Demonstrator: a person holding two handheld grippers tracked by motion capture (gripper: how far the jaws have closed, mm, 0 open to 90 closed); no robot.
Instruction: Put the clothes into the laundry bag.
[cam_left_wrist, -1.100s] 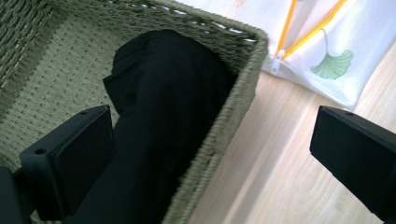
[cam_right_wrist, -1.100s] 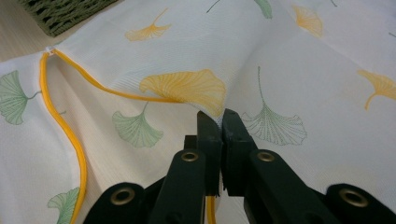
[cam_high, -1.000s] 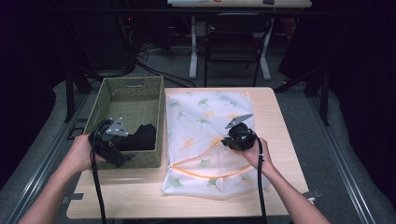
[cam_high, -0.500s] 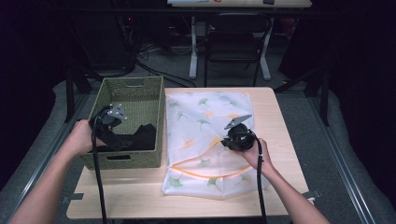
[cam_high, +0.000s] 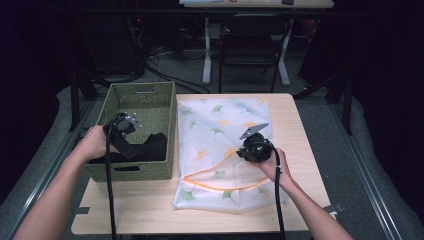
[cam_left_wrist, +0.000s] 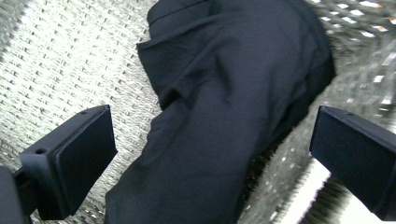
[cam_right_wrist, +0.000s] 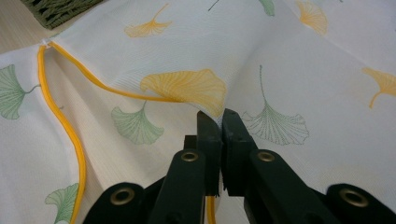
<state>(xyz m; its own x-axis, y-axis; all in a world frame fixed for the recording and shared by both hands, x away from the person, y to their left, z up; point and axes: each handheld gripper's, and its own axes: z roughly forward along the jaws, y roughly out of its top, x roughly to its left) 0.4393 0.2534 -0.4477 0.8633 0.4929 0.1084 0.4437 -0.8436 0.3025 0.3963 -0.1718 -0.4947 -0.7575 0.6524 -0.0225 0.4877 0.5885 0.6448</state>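
A white mesh laundry bag (cam_high: 220, 150) printed with ginkgo leaves lies flat on the table, its orange zipper (cam_right_wrist: 70, 135) parted. My right gripper (cam_high: 250, 149) is shut on the bag's upper layer (cam_right_wrist: 215, 122) beside the zipper and holds a fold of it raised. A black garment (cam_high: 145, 149) lies in the green woven basket (cam_high: 142, 95). My left gripper (cam_high: 131, 131) hangs inside the basket just above the garment (cam_left_wrist: 224, 116), jaws open, the dark cloth lying below and between them.
The wooden table (cam_high: 295, 130) has bare strips right of the bag and along its front edge. A black chair (cam_high: 250, 45) and desk legs stand on the floor beyond the table. Cables trail from both grippers toward the person.
My left gripper has moved from the basket's near left corner farther in and down, toward the black garment. The right gripper has stayed put, still pinching the bag.
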